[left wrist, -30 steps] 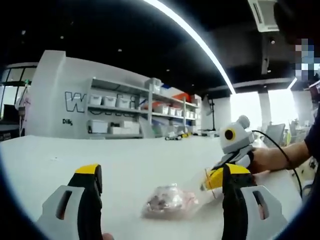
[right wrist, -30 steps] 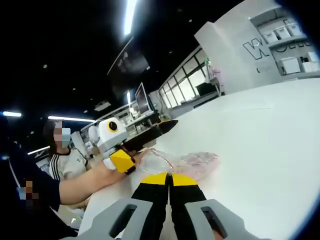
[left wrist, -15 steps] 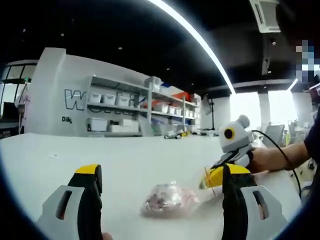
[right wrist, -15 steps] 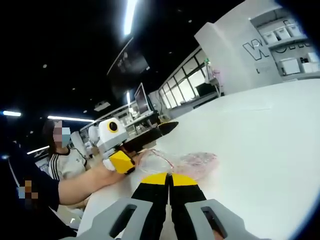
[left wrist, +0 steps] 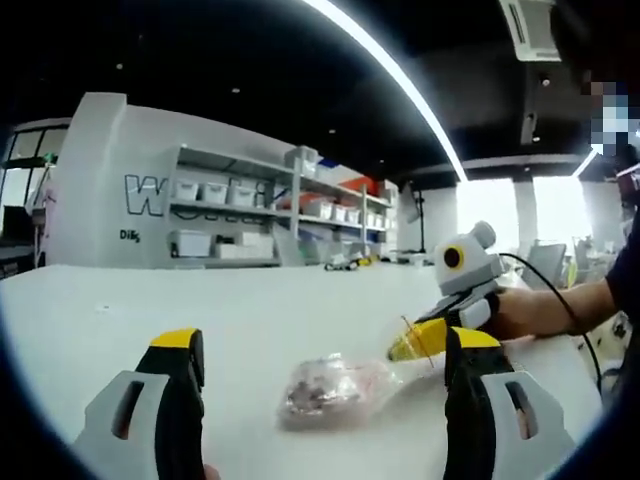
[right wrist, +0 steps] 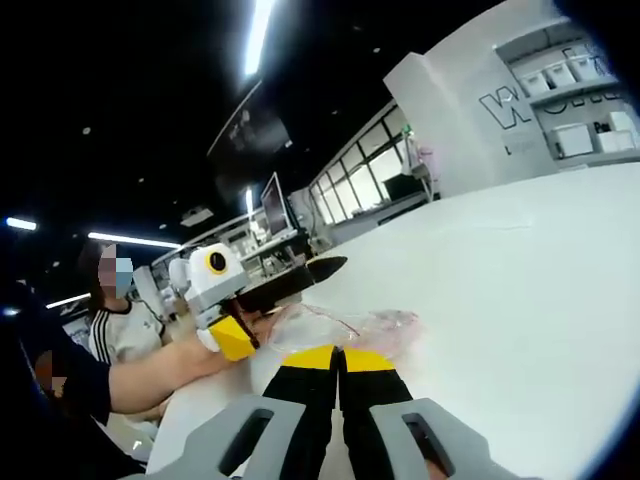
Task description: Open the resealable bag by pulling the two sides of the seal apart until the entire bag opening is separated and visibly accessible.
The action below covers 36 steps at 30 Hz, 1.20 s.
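Your right claw (right wrist: 340, 352) pinches the clear plastic resealable bag (left wrist: 335, 385); left claw (left wrist: 318, 350) gapes wide beside it. Tugging one-sided risks dragging the bag across the white worktop (left wrist: 250, 320).

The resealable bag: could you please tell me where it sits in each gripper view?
Left gripper view: resealable bag lies low centre on the white table, between the open fingers.
Right gripper view: bag centre, just above the closed yellow fingertips.
Shared landmark: the grey shelving wall.

Right tool (right wrist: 339, 358) closed on clear bag (right wrist: 345, 327); left tool (right wrist: 233, 338) alongside.
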Each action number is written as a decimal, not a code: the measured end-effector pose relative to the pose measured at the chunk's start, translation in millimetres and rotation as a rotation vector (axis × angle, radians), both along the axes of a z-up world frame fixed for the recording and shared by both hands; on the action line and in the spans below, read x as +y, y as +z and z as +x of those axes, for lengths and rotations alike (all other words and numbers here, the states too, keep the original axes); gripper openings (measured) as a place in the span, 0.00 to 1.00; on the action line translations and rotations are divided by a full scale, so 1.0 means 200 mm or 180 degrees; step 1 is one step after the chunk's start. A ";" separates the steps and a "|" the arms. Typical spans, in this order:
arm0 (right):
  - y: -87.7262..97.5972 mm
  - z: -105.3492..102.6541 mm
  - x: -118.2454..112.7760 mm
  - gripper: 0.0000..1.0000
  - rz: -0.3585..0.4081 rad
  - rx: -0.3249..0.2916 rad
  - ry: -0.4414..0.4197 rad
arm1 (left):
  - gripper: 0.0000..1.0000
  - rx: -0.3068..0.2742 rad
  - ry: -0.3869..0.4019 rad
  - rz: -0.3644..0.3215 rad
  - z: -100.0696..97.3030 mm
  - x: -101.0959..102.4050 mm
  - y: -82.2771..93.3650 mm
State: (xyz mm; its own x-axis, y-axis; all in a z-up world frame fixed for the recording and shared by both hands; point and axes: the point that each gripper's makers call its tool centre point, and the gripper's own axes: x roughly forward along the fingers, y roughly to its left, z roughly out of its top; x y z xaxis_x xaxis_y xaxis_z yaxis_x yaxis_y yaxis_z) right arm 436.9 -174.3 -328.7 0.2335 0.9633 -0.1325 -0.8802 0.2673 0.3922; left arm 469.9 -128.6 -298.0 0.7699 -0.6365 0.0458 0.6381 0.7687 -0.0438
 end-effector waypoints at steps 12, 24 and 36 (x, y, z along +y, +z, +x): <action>0.01 0.08 -0.02 0.00 0.0017 -0.0058 -0.0161 | 0.99 0.0096 -0.0039 0.0092 0.01 -0.01 -0.04; 0.01 0.17 -0.04 0.00 0.0006 -0.0123 -0.0320 | 0.99 0.0163 -0.0041 0.0158 0.01 -0.02 -0.06; -0.02 0.28 -0.07 0.00 -0.0108 -0.0112 -0.0490 | 0.99 0.0176 -0.0044 0.0134 0.00 -0.02 -0.06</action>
